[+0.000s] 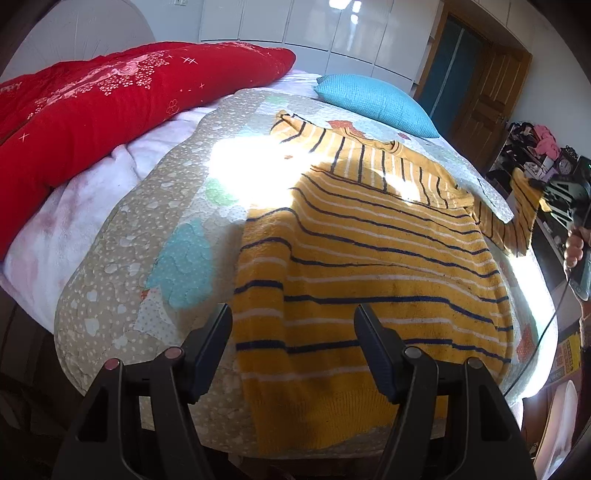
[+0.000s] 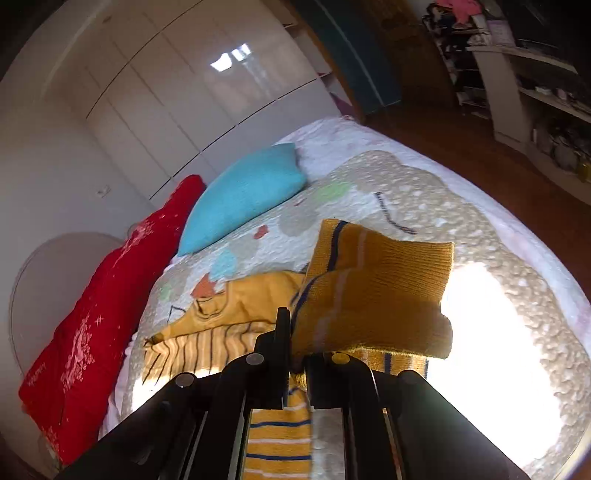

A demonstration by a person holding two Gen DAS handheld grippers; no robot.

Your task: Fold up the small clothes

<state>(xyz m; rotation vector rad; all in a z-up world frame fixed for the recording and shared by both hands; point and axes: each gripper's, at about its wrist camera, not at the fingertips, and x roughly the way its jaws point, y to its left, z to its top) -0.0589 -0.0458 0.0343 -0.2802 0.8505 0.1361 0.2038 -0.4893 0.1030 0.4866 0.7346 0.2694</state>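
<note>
A patchwork quilt [image 1: 155, 236] is spread over the bed. A red duvet [image 1: 110, 107] is bunched along the quilt's far left edge, on a pale pink blanket [image 1: 59, 236]. A blue pillow [image 1: 373, 101] is laid at the quilt's far end. White wardrobes [image 1: 295, 22] and a wooden door [image 1: 487, 96] are seen beyond the quilt.

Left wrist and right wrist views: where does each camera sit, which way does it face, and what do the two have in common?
Left wrist: sits behind the open left gripper, looking down across the bed at the striped yellow sweater; a hand shows at the right edge.
Right wrist: sits behind the right gripper, shut on the sweater's sleeve, facing the wardrobe.
Shared: sweater, red quilt, blue pillow, patterned bedspread.
</note>
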